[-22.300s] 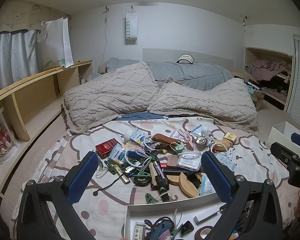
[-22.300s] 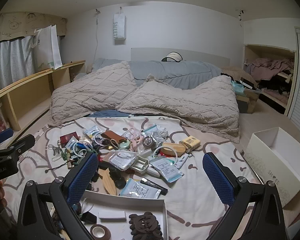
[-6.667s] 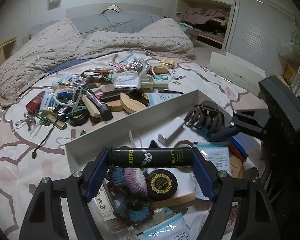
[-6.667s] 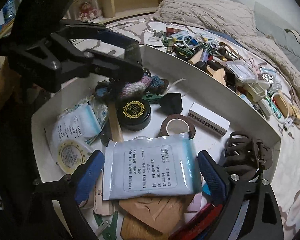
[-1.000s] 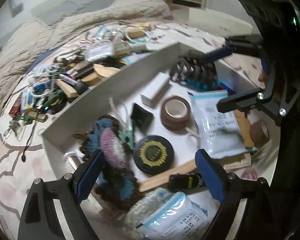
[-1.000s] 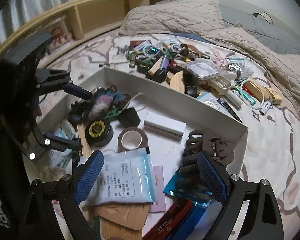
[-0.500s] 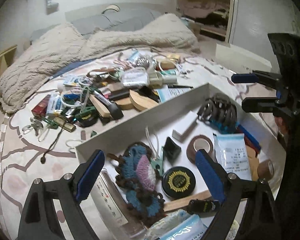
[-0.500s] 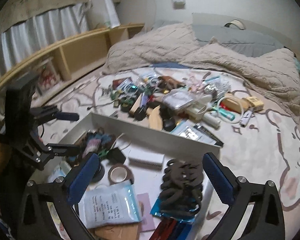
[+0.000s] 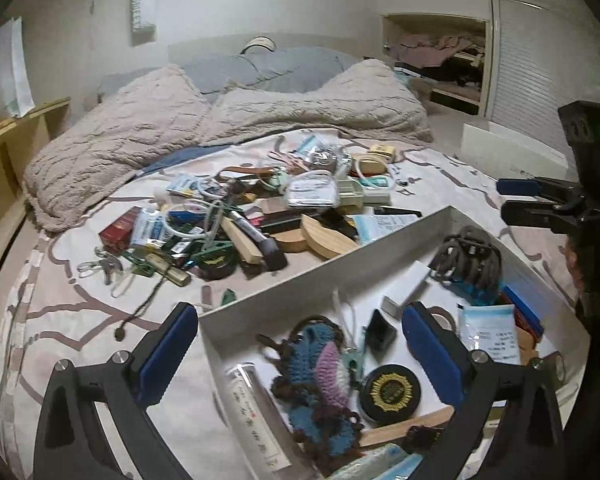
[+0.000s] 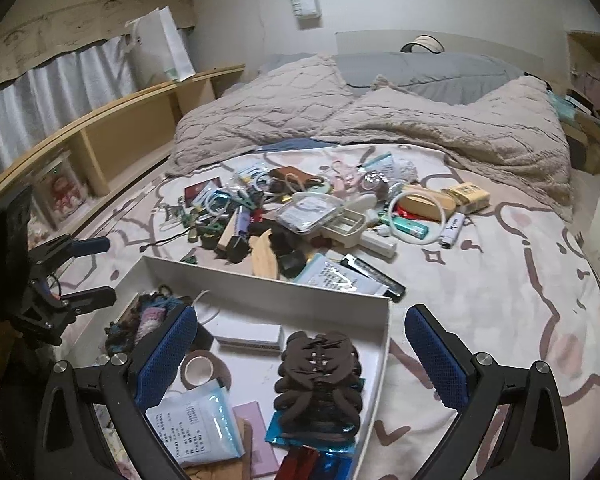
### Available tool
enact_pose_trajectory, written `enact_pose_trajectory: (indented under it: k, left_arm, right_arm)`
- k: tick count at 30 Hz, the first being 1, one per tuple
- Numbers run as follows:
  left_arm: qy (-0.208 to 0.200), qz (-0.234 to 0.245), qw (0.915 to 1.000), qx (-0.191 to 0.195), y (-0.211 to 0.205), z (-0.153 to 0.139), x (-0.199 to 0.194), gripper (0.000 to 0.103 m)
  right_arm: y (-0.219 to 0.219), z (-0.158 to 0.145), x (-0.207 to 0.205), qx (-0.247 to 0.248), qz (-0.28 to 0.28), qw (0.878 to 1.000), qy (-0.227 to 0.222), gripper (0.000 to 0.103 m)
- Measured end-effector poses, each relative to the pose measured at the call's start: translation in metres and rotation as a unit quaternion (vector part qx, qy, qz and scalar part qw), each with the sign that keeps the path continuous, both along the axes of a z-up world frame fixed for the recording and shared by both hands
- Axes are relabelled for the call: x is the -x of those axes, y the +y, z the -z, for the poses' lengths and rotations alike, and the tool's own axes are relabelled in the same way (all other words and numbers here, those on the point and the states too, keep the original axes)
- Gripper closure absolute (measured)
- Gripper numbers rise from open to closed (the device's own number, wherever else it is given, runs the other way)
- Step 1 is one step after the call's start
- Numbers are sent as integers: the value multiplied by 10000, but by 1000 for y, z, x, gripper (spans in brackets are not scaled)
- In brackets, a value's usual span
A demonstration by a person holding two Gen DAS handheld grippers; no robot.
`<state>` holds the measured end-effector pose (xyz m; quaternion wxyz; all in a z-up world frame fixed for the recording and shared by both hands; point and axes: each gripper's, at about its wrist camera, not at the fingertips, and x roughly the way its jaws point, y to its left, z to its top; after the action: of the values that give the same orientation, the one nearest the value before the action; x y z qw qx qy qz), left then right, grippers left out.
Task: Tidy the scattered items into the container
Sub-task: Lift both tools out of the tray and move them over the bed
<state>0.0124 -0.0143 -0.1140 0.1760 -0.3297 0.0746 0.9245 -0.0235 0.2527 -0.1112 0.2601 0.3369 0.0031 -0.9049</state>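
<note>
A white tray (image 9: 324, 270) (image 10: 260, 286) lies on the bed, holding a brown hair claw (image 10: 320, 376), a crochet piece (image 9: 320, 376), a round black tin (image 9: 390, 394), a tape roll (image 10: 198, 368) and a packet (image 10: 196, 424). A pile of scattered small items (image 9: 252, 216) (image 10: 300, 212) lies beyond it. My left gripper (image 9: 300, 344) is open and empty over the tray's left end. My right gripper (image 10: 300, 344) is open and empty over the tray's right end. Each gripper shows in the other's view: the left one (image 10: 88, 272), the right one (image 9: 524, 200).
Two beige knit pillows (image 10: 380, 116) and a grey duvet (image 9: 268, 68) lie at the bed's far end. A wooden shelf (image 10: 112, 136) runs along the left side. A white box (image 9: 504, 144) stands to the right of the bed.
Both grippers have lifted and tilted up from the tray, so the pile and the pillows now fill more of the view. Both stay open and empty.
</note>
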Motion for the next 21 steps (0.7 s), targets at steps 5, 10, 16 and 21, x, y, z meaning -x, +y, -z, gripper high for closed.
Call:
enact_pose_trajectory:
  k: [5, 10, 16, 21]
  left_arm:
    - [-14, -223, 9996, -156, -12, -1, 5, 0]
    - [39, -520, 9984, -233, -31, -5, 11, 0]
    - [39, -880, 9956, -334, -58, -6, 20, 0]
    - [-24, -1229, 9918, -347, -79, -3, 30, 0]
  right_arm:
    - [11, -1, 6, -57, 330, 9994, -33, 0]
    - [32, 0, 16, 42, 670, 9975, -215, 0]
    - [53, -1, 23, 93, 1057, 9941, -237, 0]
    - [63, 3, 28, -42, 1249, 9919, -213, 0]
